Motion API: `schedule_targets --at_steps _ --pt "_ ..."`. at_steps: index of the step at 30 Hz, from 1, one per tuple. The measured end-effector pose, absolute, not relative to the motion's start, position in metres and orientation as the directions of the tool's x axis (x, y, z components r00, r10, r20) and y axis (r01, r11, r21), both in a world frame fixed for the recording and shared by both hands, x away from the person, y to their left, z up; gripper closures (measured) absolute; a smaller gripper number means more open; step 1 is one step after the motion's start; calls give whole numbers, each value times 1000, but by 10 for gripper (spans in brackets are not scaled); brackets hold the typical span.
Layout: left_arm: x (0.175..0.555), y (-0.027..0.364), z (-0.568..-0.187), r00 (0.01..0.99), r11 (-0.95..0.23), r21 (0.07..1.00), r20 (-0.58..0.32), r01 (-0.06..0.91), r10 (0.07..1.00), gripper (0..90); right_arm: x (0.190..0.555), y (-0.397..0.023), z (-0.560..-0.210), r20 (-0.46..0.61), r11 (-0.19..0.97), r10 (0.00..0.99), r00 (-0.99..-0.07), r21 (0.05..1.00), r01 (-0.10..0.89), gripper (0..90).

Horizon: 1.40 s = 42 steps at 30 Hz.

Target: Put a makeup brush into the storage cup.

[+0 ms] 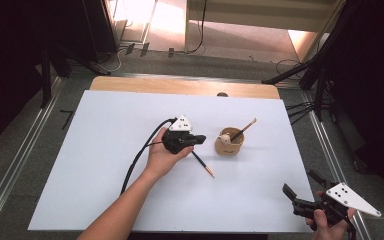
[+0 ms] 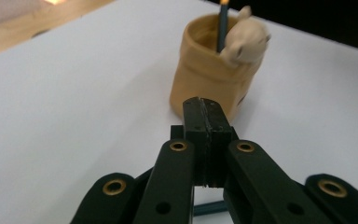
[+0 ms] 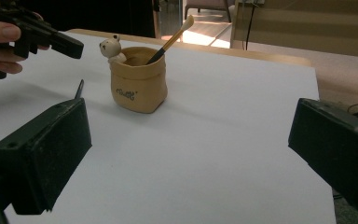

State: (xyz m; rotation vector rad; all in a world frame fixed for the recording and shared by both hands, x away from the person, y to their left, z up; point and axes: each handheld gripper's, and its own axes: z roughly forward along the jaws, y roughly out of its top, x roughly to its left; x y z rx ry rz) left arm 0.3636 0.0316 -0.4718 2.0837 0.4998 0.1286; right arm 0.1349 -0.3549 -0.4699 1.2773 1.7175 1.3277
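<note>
1. The left gripper (image 1: 196, 140) is completely closed; in the left gripper view its two jaws touch each other with nothing between them. It sits just beside the tan pen holder (image 1: 229, 142).
2. A dark pencil (image 1: 203, 164) lies flat on the white table (image 1: 105, 165), under and behind the closed jaws, with its light end pointing toward the person. It seems the jaws closed above it and did not catch it.
3. The pen holder stands upright near the middle, with a small bear figure (image 3: 110, 48) on its rim and one brush (image 1: 244, 129) leaning inside.
4. The right gripper (image 1: 300, 199) rests at the near right corner, jaws wide apart and empty.
5. Risk: if the left gripper goes forward now, it can push the holder over, because they are very close.
6. The holder has small dark writing (image 3: 126, 94) on its front, too blurred to read
</note>
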Motion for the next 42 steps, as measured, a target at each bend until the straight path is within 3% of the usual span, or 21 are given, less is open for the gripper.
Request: schedule_targets --at_steps 13,24,42 --pt "384 35 -498 872 -551 743 -88 380 482 900 136 -355 -470 85 33 934 -347 947 320 0" --pt "395 38 -509 834 -551 702 -114 452 539 900 136 -356 -471 91 27 935 -344 946 324 0" --pt "389 45 -504 851 -602 658 -117 452 512 900 135 -355 -471 90 27 936 -341 945 325 0"
